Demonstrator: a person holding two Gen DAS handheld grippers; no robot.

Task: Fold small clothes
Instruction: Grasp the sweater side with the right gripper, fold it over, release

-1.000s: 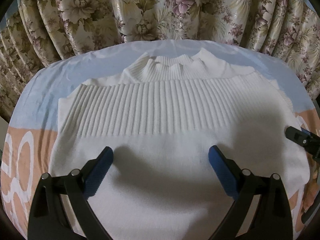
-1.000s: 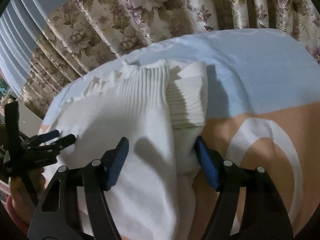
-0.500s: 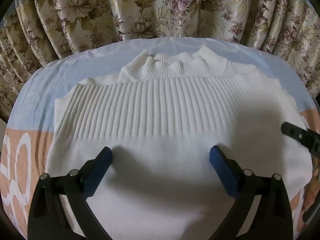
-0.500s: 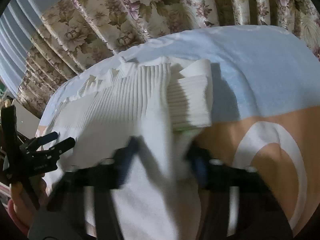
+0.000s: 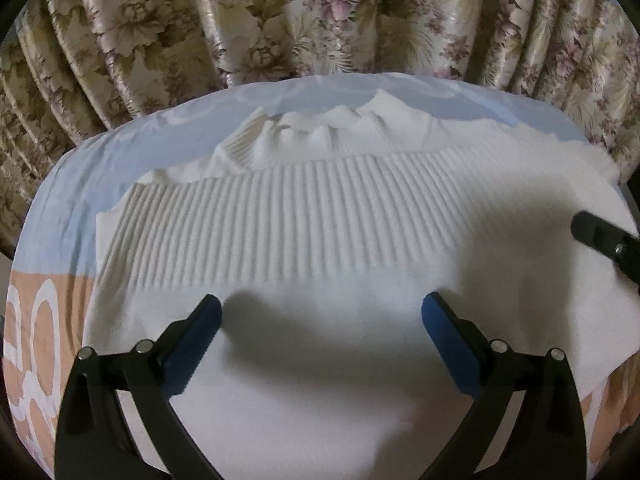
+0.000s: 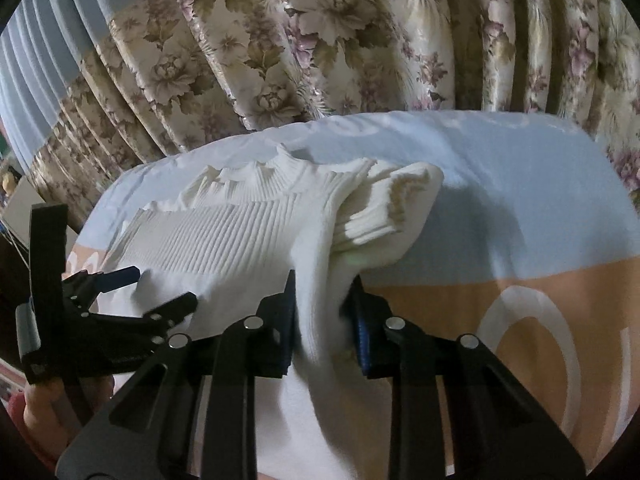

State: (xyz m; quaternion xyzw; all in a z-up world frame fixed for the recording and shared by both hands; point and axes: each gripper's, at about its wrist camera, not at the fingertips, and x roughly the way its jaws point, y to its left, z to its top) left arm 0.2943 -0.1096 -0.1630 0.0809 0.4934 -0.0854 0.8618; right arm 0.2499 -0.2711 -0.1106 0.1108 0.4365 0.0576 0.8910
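A white ribbed sweater (image 5: 320, 240) lies on the bed, its collar toward the curtain. My left gripper (image 5: 320, 320) is open and hovers over the plain middle of the sweater, its blue pads apart. It also shows at the left of the right wrist view (image 6: 164, 288). My right gripper (image 6: 324, 304) is shut on the sweater's right edge (image 6: 320, 280), with a fold of white knit pinched between its blue pads. The folded-in sleeve cuff (image 6: 384, 208) bulges just beyond the grip. The tip of the right gripper shows in the left wrist view (image 5: 600, 236).
The bed sheet (image 6: 500, 184) is light blue at the back and peach with white rings (image 6: 528, 344) at the front. A floral curtain (image 5: 320, 20) hangs right behind the bed. A hand (image 6: 48, 408) holds the left gripper.
My right gripper has closed from wide open onto the sweater's right edge. My left gripper stays open and has barely moved.
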